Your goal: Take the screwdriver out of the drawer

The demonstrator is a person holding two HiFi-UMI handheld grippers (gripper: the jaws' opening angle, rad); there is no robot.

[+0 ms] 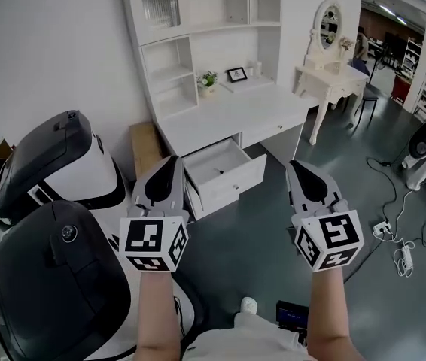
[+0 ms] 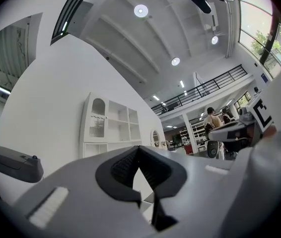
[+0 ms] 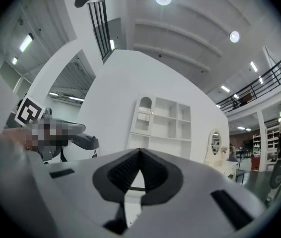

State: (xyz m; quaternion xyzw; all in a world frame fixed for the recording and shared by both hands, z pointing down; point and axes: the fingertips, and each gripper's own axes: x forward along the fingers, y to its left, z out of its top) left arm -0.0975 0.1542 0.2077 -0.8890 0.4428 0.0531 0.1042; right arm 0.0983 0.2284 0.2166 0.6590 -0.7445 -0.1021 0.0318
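Note:
The white desk [image 1: 220, 115] with a hutch stands ahead, and its drawer [image 1: 237, 180] is pulled open. On the drawer's floor lies one small dark thing [image 1: 218, 172], too small to identify. No screwdriver can be made out. My left gripper [image 1: 174, 159] hovers at the drawer's left front corner, shut, nothing between its fingers. My right gripper [image 1: 294, 164] hangs to the right of the drawer front, over the floor, also shut and empty. Both gripper views look level at the hutch: in the left gripper [image 2: 139, 148] and right gripper [image 3: 140, 150] the jaws meet at the tip.
Two large black-and-white machines [image 1: 55, 164] [image 1: 47, 292] fill the left. A wooden box [image 1: 145, 147] sits left of the desk. A white vanity table with an oval mirror [image 1: 332, 77] stands right of it. Cables and a power strip [image 1: 403, 256] lie on the grey floor.

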